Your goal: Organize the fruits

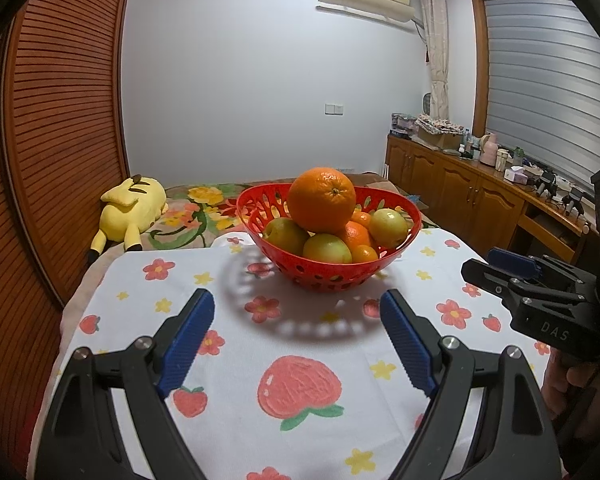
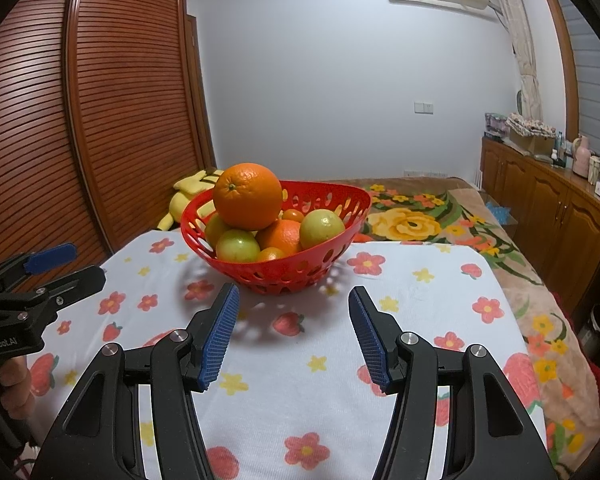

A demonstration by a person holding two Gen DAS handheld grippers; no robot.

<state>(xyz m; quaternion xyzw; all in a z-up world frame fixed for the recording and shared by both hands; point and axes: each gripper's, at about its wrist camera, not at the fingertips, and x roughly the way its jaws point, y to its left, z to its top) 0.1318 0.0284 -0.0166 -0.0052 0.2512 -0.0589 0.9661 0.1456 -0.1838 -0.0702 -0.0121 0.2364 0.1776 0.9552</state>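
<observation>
A red perforated basket (image 1: 324,276) (image 2: 296,268) stands on a white cloth with strawberries and flowers. A large orange (image 1: 321,199) (image 2: 247,196) lies on top of the pile. Under it are yellow-green fruits (image 1: 326,249) (image 2: 238,246) and smaller oranges (image 1: 354,236) (image 2: 280,236). My left gripper (image 1: 296,300) is open and empty, just short of the basket; it also shows at the left of the right wrist view (image 2: 66,264). My right gripper (image 2: 294,296) is open and empty in front of the basket; it also shows at the right of the left wrist view (image 1: 484,264).
The cloth-covered table (image 1: 260,360) stands against a bed with a floral blanket (image 2: 440,220). A yellow plush toy (image 1: 130,208) lies on the bed at the left. A slatted wooden wardrobe (image 2: 100,120) is to the left, a cluttered wooden cabinet (image 1: 480,184) to the right.
</observation>
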